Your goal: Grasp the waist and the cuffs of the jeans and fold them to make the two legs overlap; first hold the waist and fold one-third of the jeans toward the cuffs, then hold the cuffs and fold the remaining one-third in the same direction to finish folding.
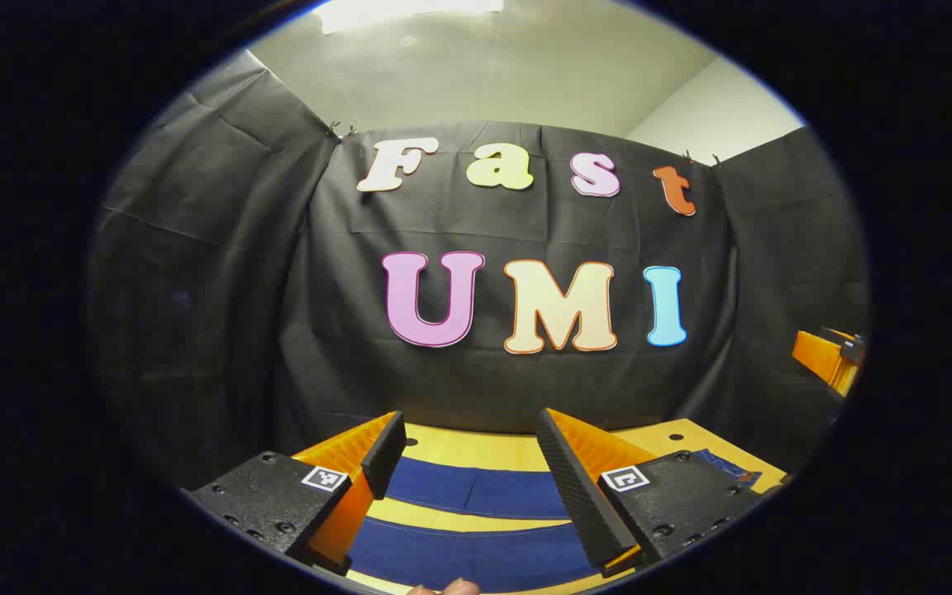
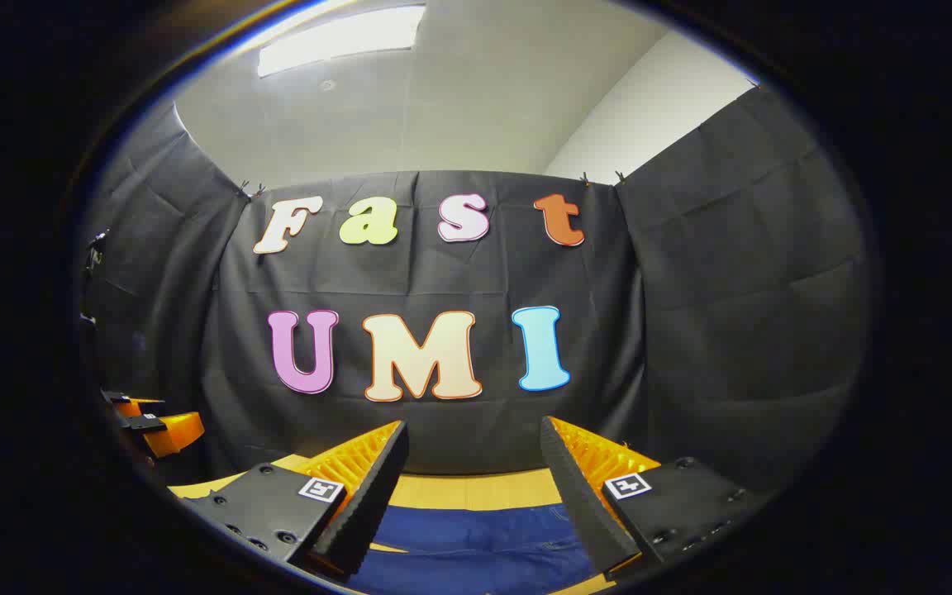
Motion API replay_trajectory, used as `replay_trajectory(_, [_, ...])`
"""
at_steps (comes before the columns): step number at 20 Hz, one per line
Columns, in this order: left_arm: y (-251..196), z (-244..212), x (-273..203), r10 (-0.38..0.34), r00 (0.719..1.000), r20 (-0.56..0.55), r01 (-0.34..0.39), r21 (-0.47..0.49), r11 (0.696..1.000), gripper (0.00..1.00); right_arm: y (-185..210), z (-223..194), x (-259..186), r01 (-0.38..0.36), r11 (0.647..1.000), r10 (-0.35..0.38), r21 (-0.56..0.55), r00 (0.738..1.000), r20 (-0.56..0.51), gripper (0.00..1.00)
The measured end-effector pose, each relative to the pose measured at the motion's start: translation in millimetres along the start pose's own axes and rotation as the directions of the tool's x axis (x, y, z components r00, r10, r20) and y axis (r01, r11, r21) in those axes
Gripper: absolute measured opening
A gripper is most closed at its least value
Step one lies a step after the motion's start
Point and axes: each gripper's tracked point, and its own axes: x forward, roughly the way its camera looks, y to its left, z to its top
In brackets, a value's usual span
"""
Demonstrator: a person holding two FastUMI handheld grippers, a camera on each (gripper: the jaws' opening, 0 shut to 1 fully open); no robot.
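I am holding the left tool with its fingers spread apart, gripping nothing, low in the left gripper view. The jeans are lying flat on the yellow worktop at the bottom centre, two legs showing as blue bands. I am holding the right tool spread apart too, above the jeans at the bottom of the right gripper view.
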Motion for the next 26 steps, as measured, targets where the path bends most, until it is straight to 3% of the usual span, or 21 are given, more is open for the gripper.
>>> replay_trajectory(16, [-19.8, -11.7, 2.9, -0.016, 1.000, -0.023, 0.017, 0.041, 0.999, 0.95, -6.3, -4.3, 15.6, -0.034, 0.999, 0.034, -0.013, 0.999, -0.003, 0.97])
replay_trajectory(20, [-30.5, -20.1, 5.0, -0.048, 0.998, -0.045, 0.050, 0.048, 0.998, 0.95, -10.4, -13.7, 24.9, -0.059, 0.998, 0.059, -0.019, 0.998, -0.010, 0.98])
replay_trajectory(26, [-0.4, -45.7, -0.3, -0.027, 0.993, -0.111, 0.046, 0.175, 0.983, 0.94, -25.1, -29.6, 43.1, -0.134, 0.991, 0.134, -0.013, 0.991, -0.002, 0.98])
